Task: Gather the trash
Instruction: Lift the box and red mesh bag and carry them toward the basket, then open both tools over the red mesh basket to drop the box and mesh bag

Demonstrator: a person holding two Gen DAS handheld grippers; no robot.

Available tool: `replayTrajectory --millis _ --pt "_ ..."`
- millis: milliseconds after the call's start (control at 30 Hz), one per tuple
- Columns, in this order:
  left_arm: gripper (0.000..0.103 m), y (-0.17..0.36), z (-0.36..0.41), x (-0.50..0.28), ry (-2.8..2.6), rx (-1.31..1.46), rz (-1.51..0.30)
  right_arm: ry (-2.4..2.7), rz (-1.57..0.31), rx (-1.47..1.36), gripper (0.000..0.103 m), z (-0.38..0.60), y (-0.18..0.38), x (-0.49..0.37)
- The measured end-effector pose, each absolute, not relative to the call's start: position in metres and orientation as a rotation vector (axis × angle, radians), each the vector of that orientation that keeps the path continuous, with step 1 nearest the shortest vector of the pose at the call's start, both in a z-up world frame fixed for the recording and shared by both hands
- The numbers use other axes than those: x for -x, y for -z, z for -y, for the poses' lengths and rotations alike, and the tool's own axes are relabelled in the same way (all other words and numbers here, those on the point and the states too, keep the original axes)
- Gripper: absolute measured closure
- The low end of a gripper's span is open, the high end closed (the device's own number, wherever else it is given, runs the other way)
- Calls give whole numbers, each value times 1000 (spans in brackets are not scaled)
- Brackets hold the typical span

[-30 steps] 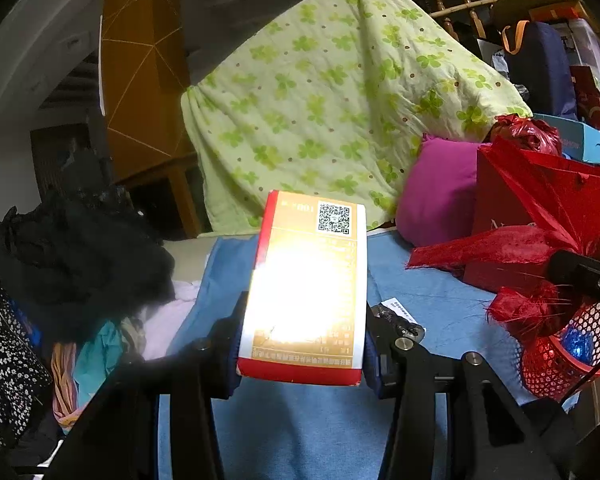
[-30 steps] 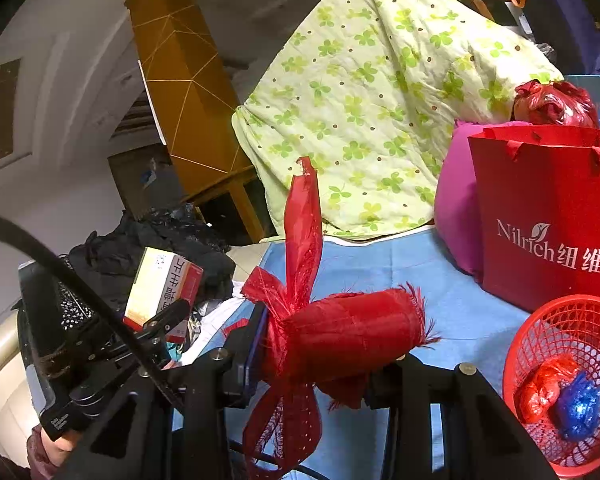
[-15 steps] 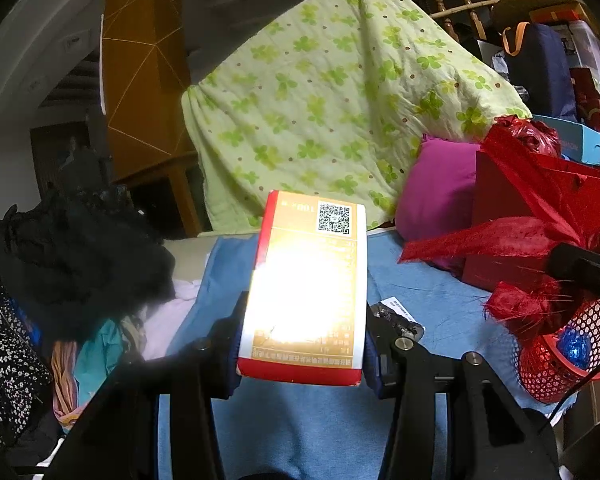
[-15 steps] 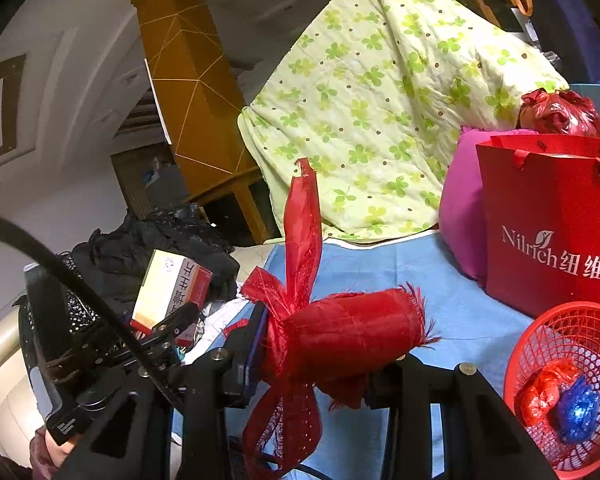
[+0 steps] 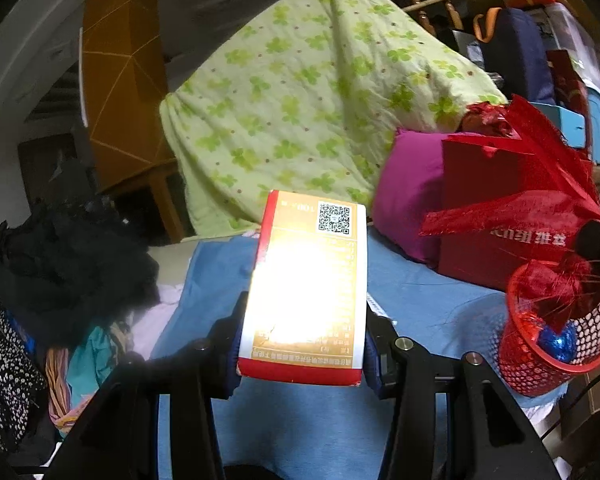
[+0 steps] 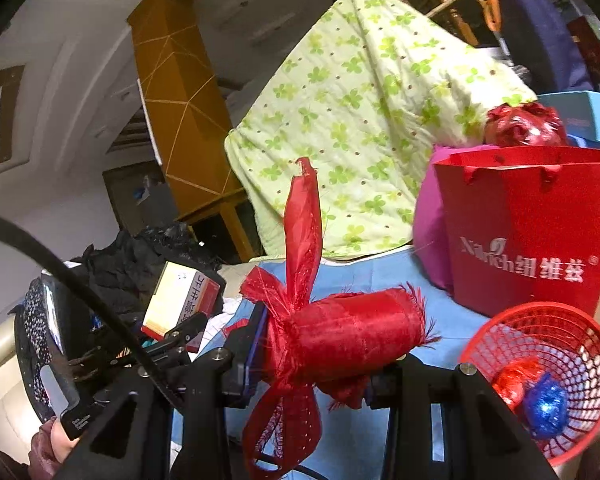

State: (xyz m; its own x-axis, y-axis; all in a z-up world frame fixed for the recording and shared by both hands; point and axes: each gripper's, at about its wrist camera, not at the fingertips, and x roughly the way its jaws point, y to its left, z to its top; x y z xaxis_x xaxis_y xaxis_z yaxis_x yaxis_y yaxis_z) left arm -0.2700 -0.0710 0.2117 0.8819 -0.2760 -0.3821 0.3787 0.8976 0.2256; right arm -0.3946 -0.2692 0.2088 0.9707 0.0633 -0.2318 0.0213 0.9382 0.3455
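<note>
My left gripper [image 5: 302, 354] is shut on a gold and red carton [image 5: 308, 292] with a QR code on top, held upright over the blue cloth [image 5: 416, 300]. The same carton [image 6: 182, 300] shows at the left of the right wrist view. My right gripper [image 6: 312, 356] is shut on a red mesh ribbon bundle [image 6: 348, 340], whose tails stick up and hang down. In the left wrist view that ribbon bundle [image 5: 548, 216] hangs just above the red mesh basket [image 5: 556, 360]. The basket [image 6: 540, 320] holds a red and a blue foil wrapper.
A red paper gift bag [image 6: 528, 232] and a magenta cushion [image 5: 412, 200] stand behind the basket. A green-flowered quilt [image 5: 308, 100] rises at the back. Dark clothes [image 5: 60, 264] pile up at the left. A person's hand [image 6: 50, 444] holds the left tool.
Both grippers have shifted right with their loads. The basket now looms larger in both views, and the ribbon bundle has come over its rim in the left wrist view.
</note>
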Motion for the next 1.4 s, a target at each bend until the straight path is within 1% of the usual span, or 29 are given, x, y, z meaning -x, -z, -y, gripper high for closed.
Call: replayTrajectory --millis 133,433,867,1200,1400 --pt "54 -211 87 279 379 -326 -354 15 -223 -384 62 288 -206 415" --pt "54 -195 119 294 530 -322 -461 124 -192 -449 61 330 -195 459" --pt "54 -187 172 325 691 -363 -491 250 -147 -507 61 379 -178 514" --pt "54 -167 240 326 859 -376 -600 381 -156 -644 61 431 -136 537" --pt "52 -152 283 328 942 -416 -631 433 -182 -721 61 455 -114 534"
